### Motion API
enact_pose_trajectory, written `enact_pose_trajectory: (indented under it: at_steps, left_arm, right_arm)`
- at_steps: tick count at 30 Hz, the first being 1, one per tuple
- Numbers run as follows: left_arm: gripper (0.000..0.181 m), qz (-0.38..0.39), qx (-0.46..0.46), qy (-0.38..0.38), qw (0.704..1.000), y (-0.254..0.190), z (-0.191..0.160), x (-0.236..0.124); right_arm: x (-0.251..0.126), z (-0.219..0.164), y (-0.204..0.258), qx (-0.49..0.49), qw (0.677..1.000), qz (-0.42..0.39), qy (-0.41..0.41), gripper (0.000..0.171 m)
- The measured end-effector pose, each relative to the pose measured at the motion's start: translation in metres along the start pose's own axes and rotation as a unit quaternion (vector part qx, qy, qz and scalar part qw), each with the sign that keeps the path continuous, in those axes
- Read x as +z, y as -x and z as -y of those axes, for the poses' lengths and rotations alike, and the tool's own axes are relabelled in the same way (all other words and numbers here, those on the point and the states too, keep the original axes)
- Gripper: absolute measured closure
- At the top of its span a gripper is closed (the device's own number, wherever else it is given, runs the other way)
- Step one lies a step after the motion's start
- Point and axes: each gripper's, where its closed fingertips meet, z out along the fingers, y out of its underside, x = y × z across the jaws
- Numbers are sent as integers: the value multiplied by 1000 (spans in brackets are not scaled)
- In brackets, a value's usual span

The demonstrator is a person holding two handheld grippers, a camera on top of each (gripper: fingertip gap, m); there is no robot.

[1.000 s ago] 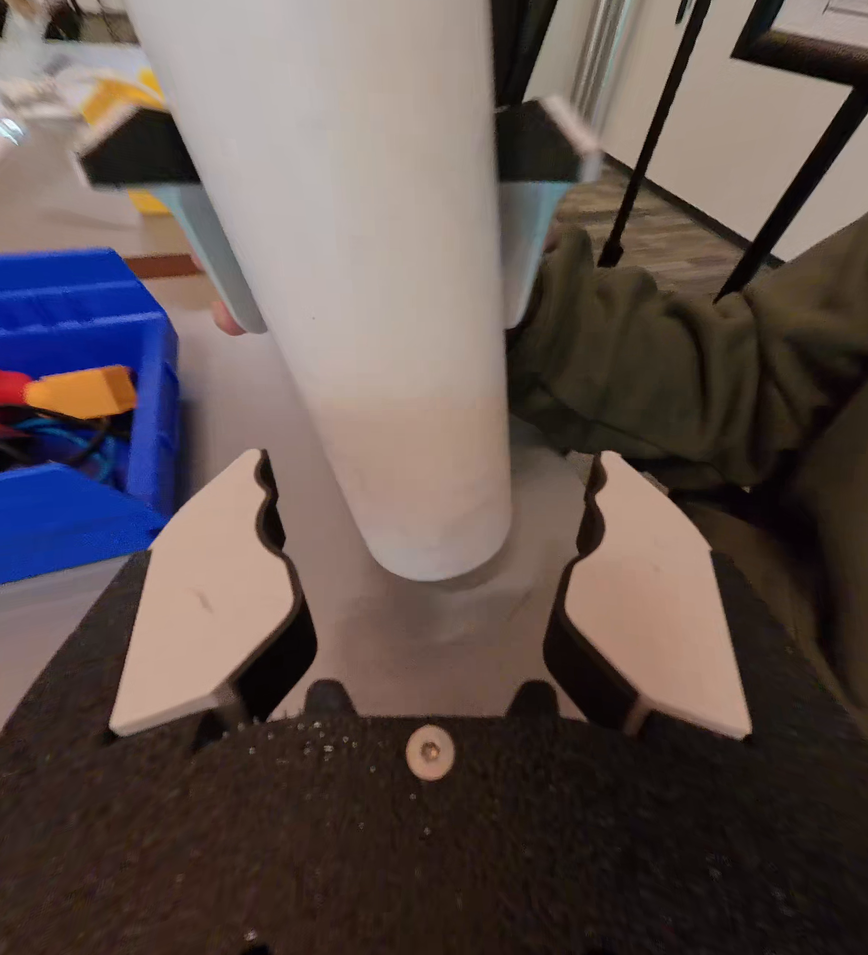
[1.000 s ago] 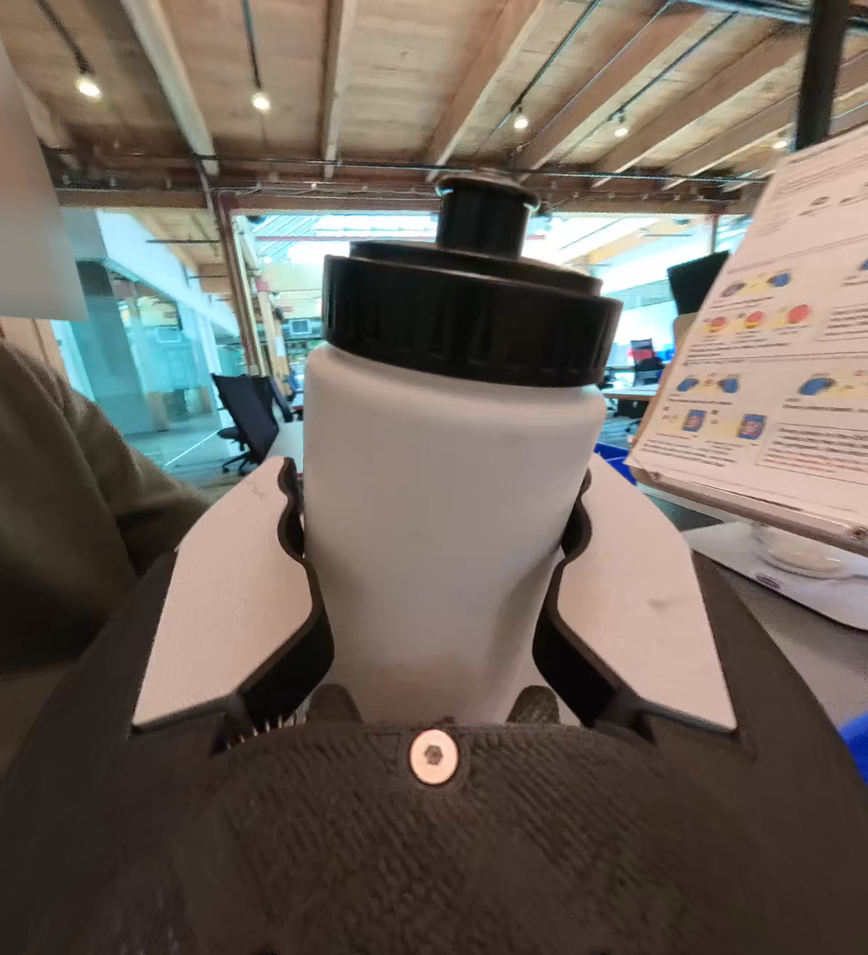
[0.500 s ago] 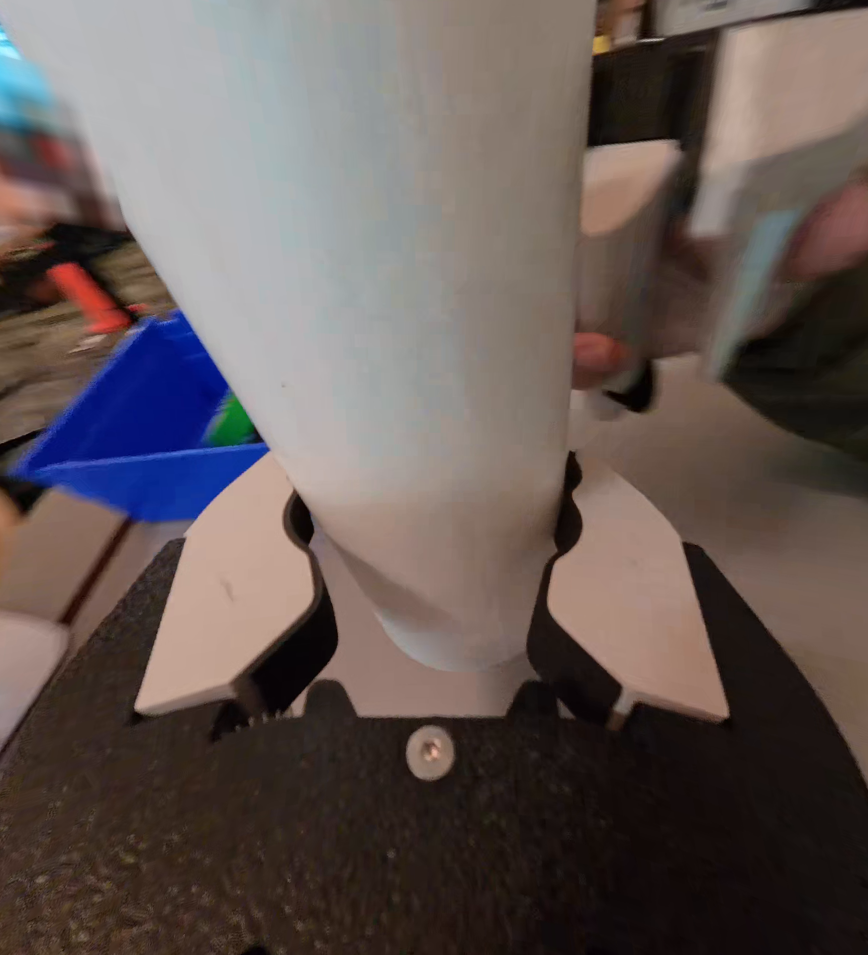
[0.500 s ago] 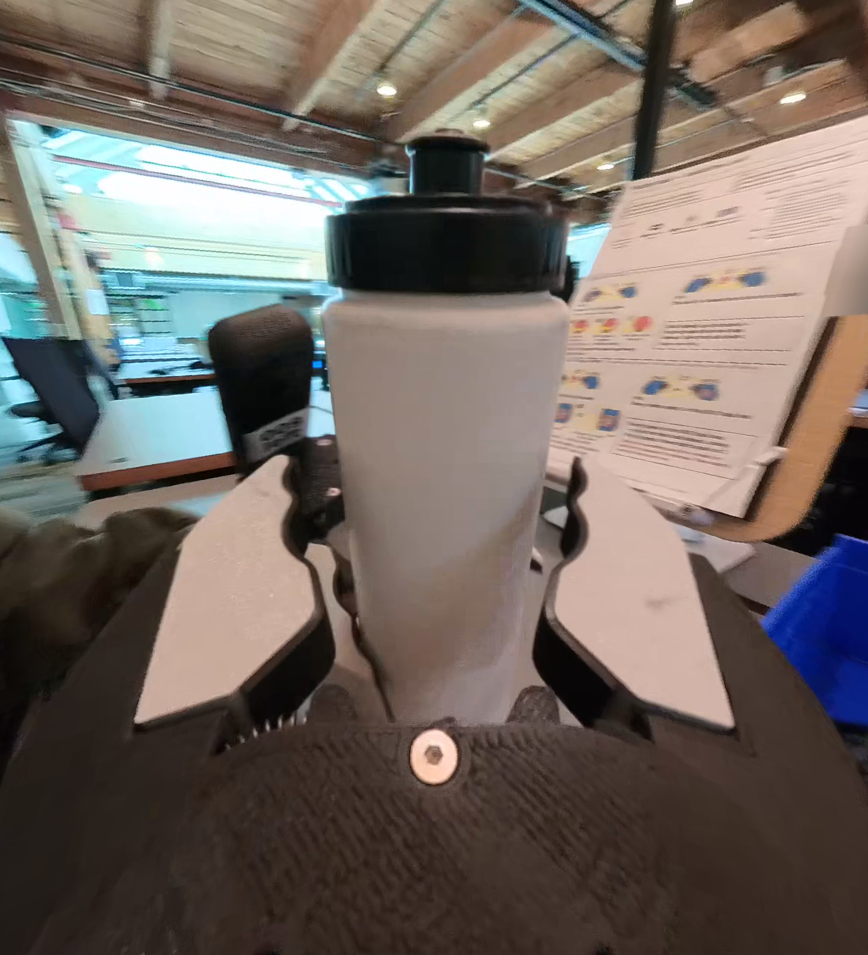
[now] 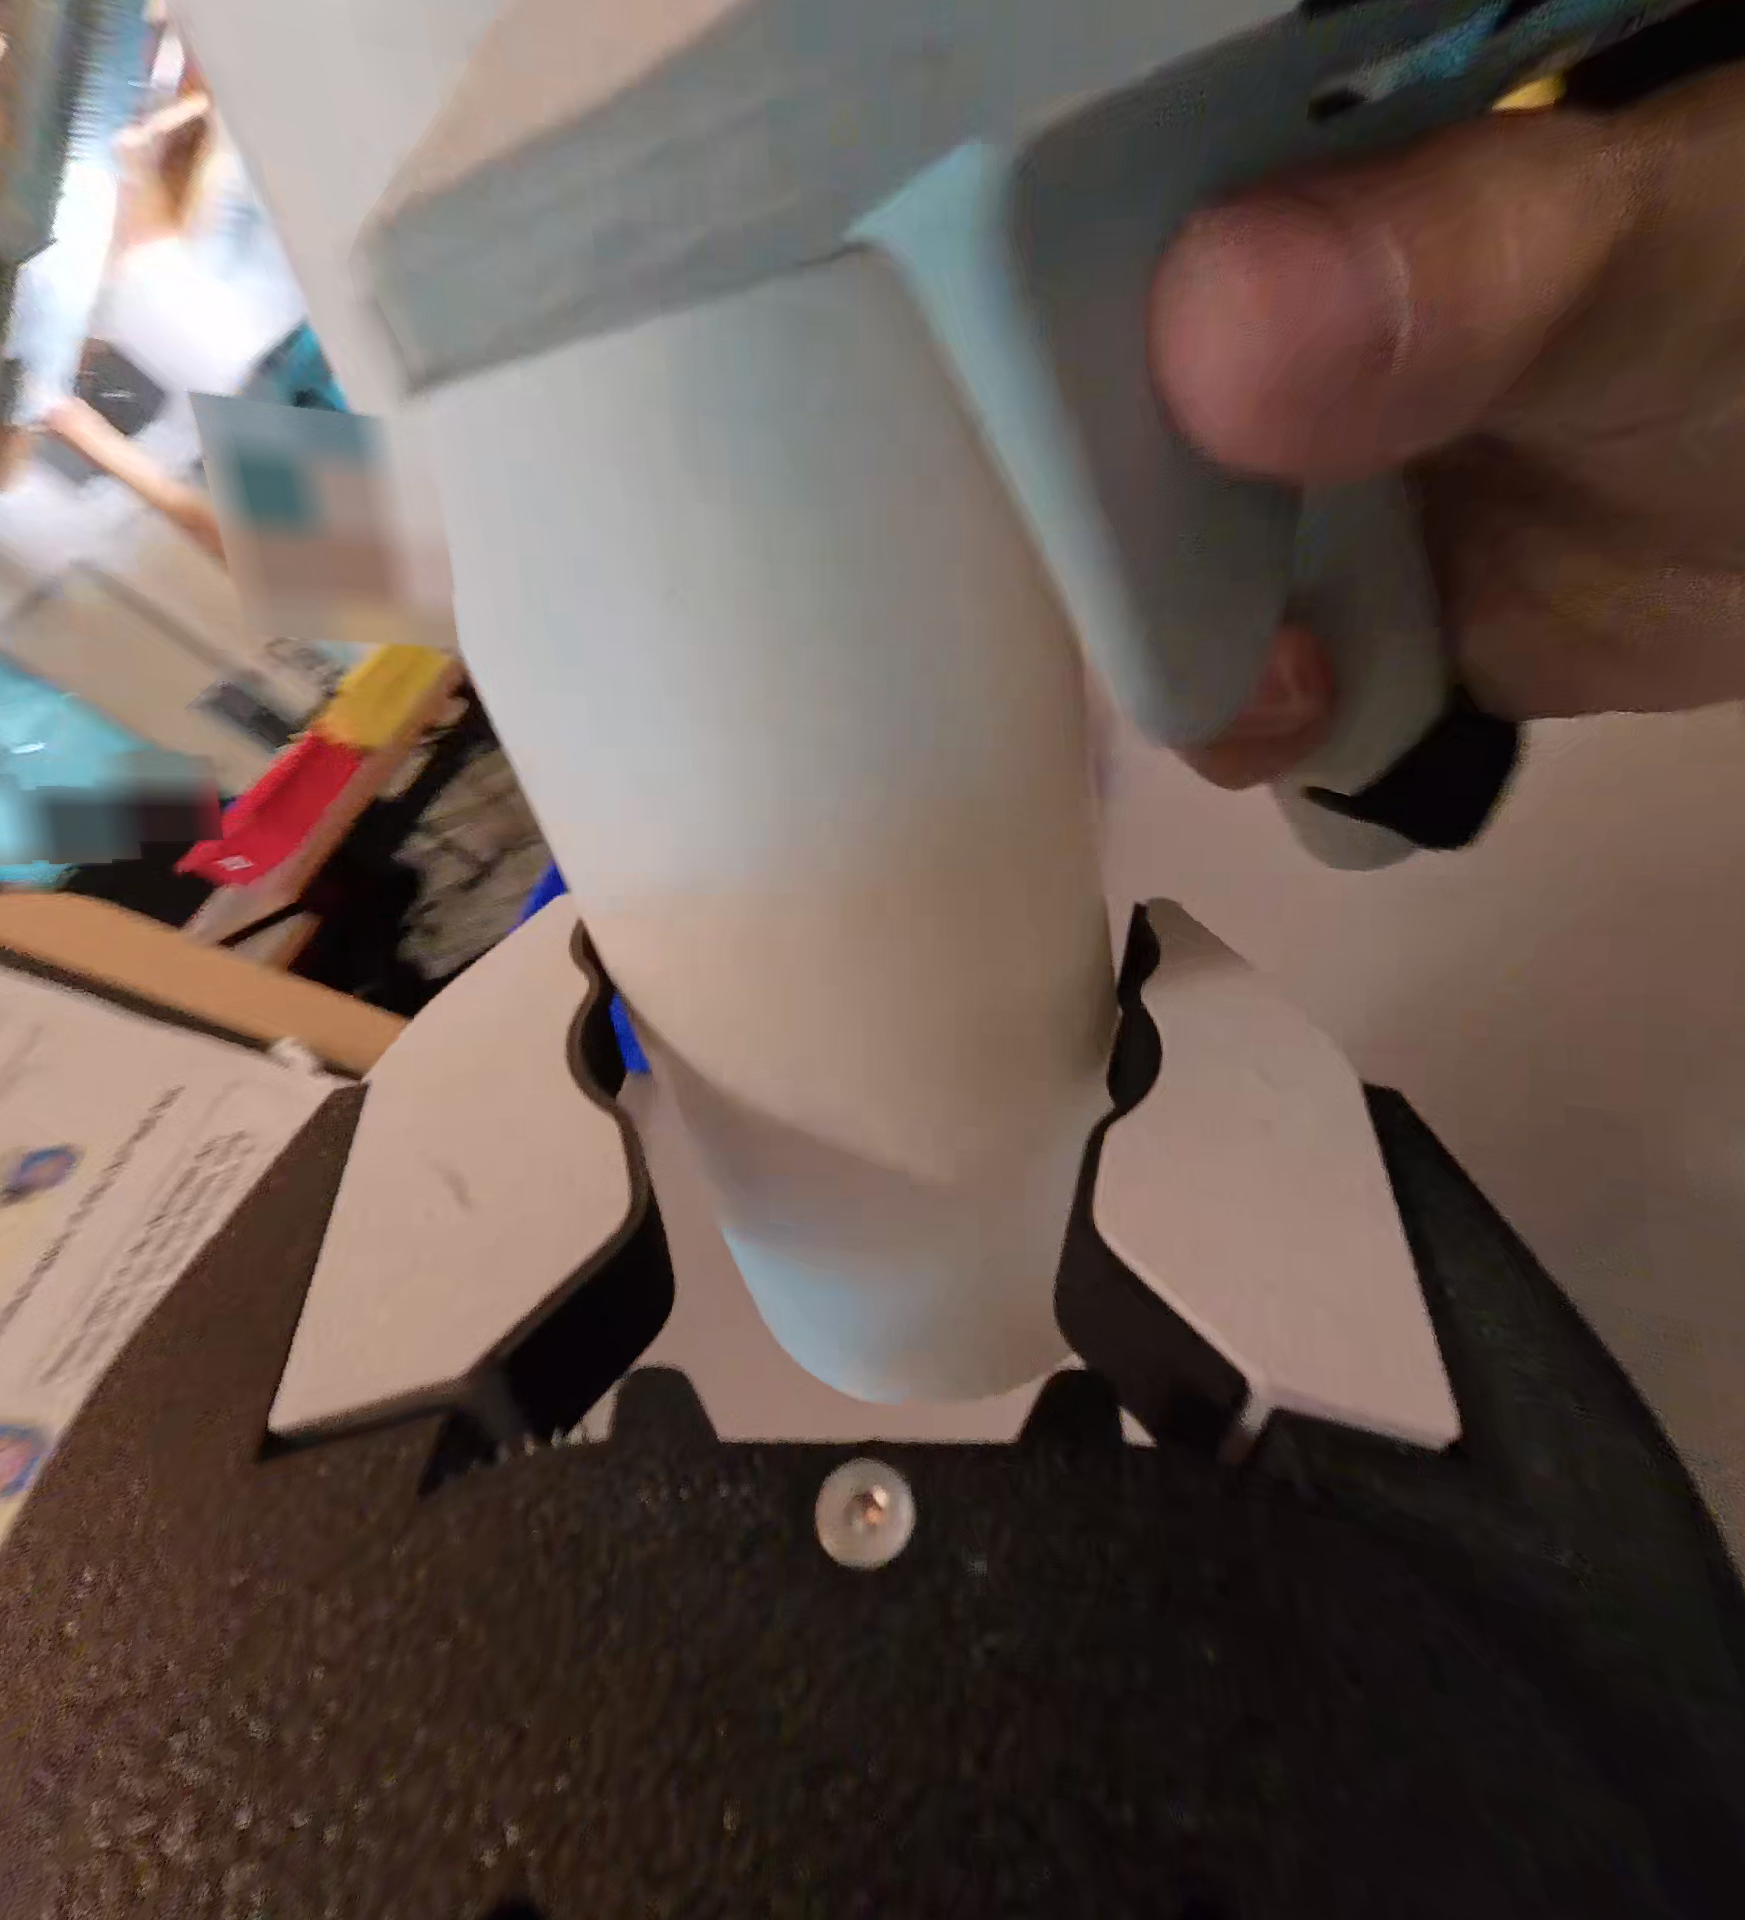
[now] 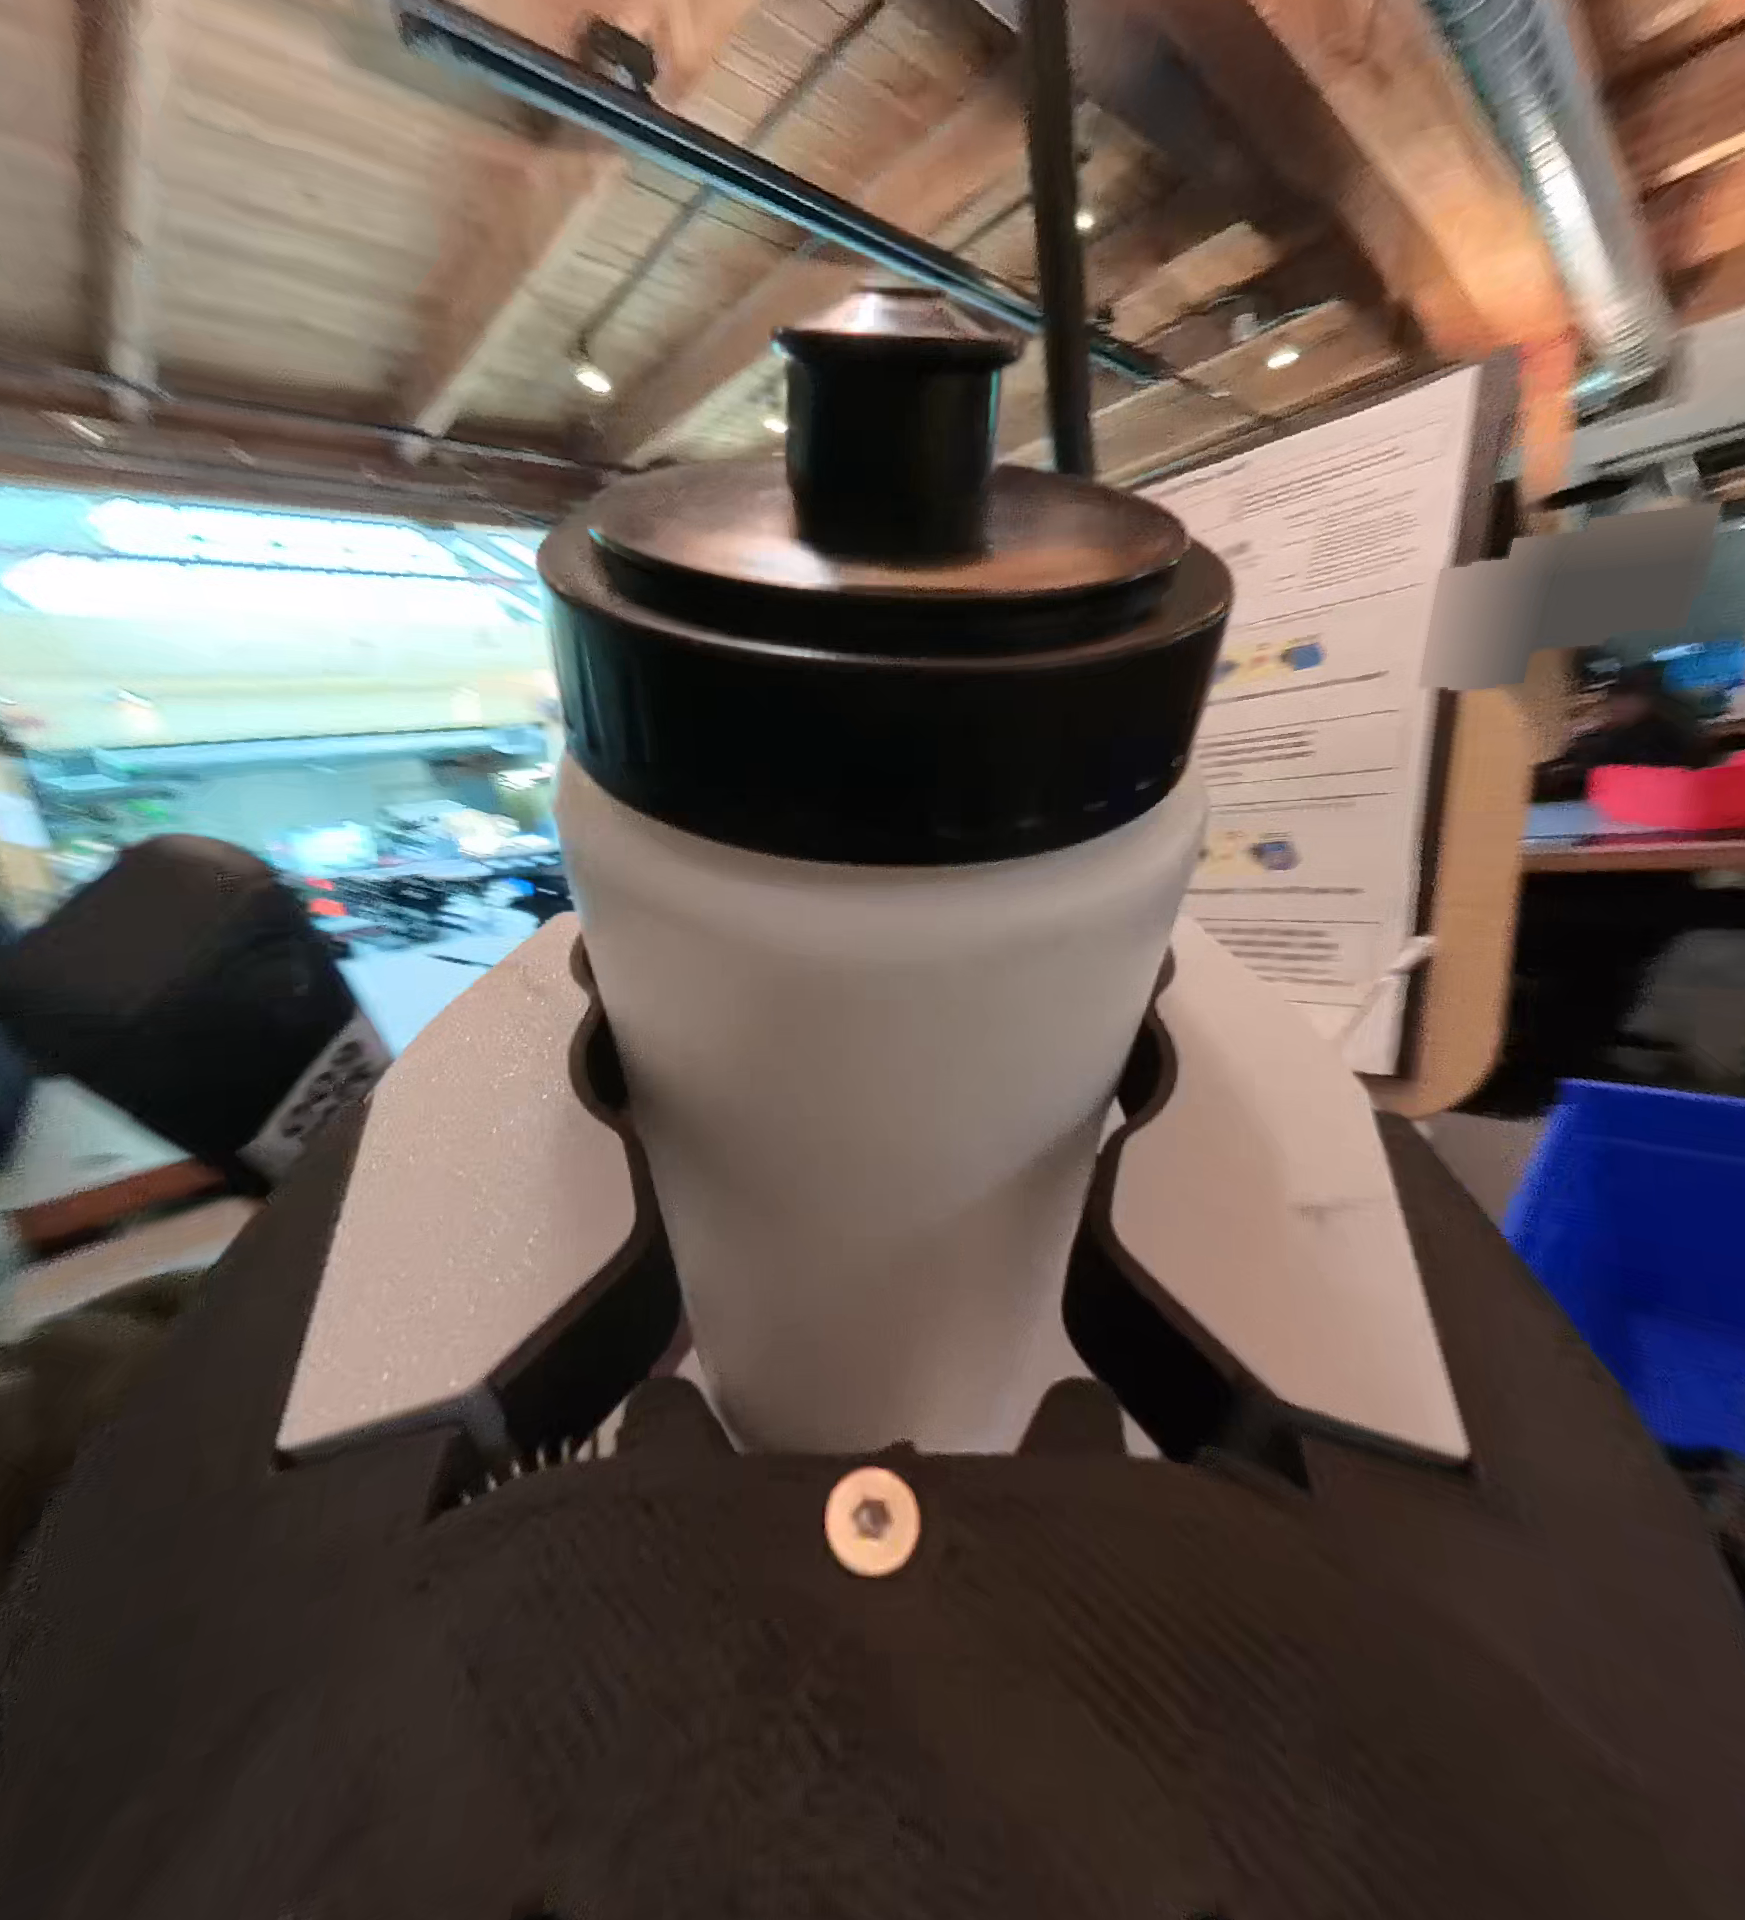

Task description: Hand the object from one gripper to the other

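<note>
A white bottle [image 6: 878,1091] with a black cap [image 6: 878,727] is held upright in my right gripper [image 6: 873,956], which is shut on its upper body just below the cap. In the left wrist view the bottle's lower body [image 5: 795,779] runs up from my left gripper [image 5: 852,935], which is shut on the bottle near its base. The right gripper's pale grey finger [image 5: 639,208] and handle, with a person's hand [image 5: 1522,416] on it, cross the bottle higher up. Both grippers hold the bottle off the table.
A blue bin [image 6: 1678,1247] sits at the right, with a printed sheet on a wooden board [image 6: 1335,727] behind it. The left wrist view shows a printed sheet [image 5: 68,1195], a red and yellow object [image 5: 328,769] and the pale tabletop [image 5: 1574,1091]. A black bag [image 6: 172,987] is at the left. There is about 8 cm between the tips of the two grippers.
My left gripper went from open around the bottle's base to shut on it. The right gripper kept its hold. Both views swung, and the background shifted.
</note>
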Motion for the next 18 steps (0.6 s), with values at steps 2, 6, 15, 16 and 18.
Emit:
enact_pose_trajectory:
  at_steps: [2, 6, 15, 16, 18]
  left_arm:
    - [77, -62, -43, -10, 997, -9, 4, -5]
    - [73, -213, -144, -27, 966, -36, 11, -18]
    - [79, -226, -130, 14, 965, -47, -9, -7]
    - [79, -200, -130, 19, 971, -40, -12, -3]
    - [79, -126, -120, 37, 984, -20, -20, 3]
  right_arm:
    - [-7, 5, 2, 48, 998, 47, -10, 75]
    - [-13, 5, 19, 92, 986, 141, -15, 75]
    - [-6, -9, 26, 39, 991, 128, 16, 79]
    - [-5, -9, 20, 33, 994, 102, 16, 84]
    - [-2, -11, 6, 21, 998, 50, 23, 87]
